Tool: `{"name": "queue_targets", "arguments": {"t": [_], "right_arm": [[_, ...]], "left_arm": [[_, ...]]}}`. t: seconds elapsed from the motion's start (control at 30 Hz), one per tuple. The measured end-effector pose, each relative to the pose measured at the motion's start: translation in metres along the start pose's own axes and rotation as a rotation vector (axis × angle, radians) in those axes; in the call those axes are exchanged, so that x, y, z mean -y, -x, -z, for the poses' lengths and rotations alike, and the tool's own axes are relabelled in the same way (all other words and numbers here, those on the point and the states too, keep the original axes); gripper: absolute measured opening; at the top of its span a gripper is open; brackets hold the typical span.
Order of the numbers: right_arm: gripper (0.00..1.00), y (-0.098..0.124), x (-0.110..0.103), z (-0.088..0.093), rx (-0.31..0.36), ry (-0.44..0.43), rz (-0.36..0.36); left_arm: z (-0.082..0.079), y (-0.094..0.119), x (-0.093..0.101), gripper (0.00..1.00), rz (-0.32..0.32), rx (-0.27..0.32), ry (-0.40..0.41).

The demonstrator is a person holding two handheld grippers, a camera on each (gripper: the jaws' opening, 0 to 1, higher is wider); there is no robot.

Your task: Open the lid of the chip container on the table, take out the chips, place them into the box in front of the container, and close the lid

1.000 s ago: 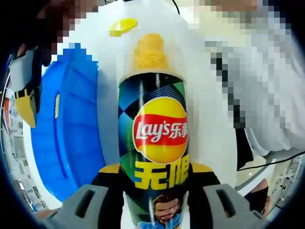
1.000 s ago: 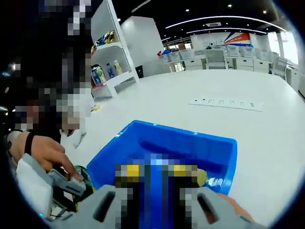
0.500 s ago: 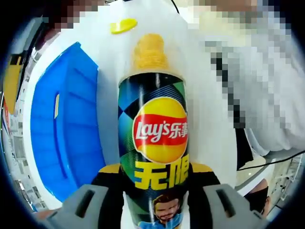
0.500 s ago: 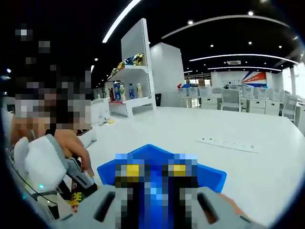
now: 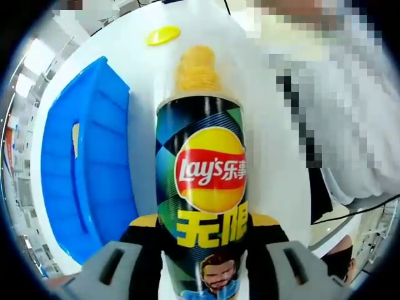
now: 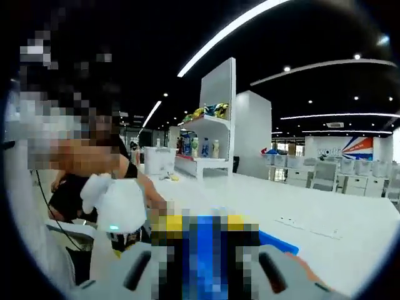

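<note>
A: Why is the left gripper clamping the chip container?

B: Its jaws are pressing the can's lower body, probably steadying it for emptying. The lid is lying off, on the table beyond.

A: Orientation?

B: The long axis is running straight away from the jaws, open mouth outward, with chips protruding. The blue box is sitting just beside.

A: Right gripper?

B: Mosaic is covering its jaws; I cannot tell their state.

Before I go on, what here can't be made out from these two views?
- Right gripper view: the right gripper is mosaic-blurred, so open or shut is unclear; the blue box is mostly hidden behind it.
- Left gripper view: the chip container hides its chips below the rim; its base is cut off.
</note>
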State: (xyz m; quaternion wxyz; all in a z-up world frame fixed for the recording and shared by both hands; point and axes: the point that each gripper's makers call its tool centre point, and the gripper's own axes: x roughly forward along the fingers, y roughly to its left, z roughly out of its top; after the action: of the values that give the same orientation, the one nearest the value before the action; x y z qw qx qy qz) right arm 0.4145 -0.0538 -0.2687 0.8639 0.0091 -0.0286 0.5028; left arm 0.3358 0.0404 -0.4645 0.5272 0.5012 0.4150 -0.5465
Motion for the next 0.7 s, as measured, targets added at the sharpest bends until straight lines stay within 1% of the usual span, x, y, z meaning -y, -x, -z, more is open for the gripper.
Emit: {"name": "queue_targets", "arguments": {"t": [0.03,0.1,0.17,0.23,0.3,0.4,0.63,0.7], "right_arm": [[0.18,0.006,-0.005,-0.007,0.033,-0.02,-0.015],[0.18,0.015,-0.012,-0.016,0.07,-0.049,-0.039],[0.18,0.022,-0.019,-0.021,0.083,-0.038,-0.058],[0.19,0.029,-0.027,-0.028,0.109,-0.058,-0.092],[0.19,0.036,-0.033,-0.032,0.126,-0.052,-0.116],[0.19,0.045,-0.039,-0.032,0.136,-0.05,-0.141],[0.19,0.058,-0.047,-0.022,0.128,-0.019,-0.171],[0.19,0.064,-0.049,-0.02,0.138,-0.022,-0.188]], "left_arm": [[0.0,0.0,0.0,0.53,0.001,0.0,-0.001],[0.0,0.0,0.0,0.53,0.004,-0.001,0.001],[0.0,0.0,0.0,0.53,0.005,-0.002,0.001],[0.0,0.0,0.001,0.53,0.004,-0.003,0.001],[0.0,0.0,0.0,0.53,0.003,-0.002,0.001],[0.0,0.0,0.0,0.53,0.003,0.001,-0.001],[0.0,0.0,0.0,0.53,0.008,0.007,-0.001],[-0.001,0.0,0.001,0.53,0.006,0.007,-0.003]]}}
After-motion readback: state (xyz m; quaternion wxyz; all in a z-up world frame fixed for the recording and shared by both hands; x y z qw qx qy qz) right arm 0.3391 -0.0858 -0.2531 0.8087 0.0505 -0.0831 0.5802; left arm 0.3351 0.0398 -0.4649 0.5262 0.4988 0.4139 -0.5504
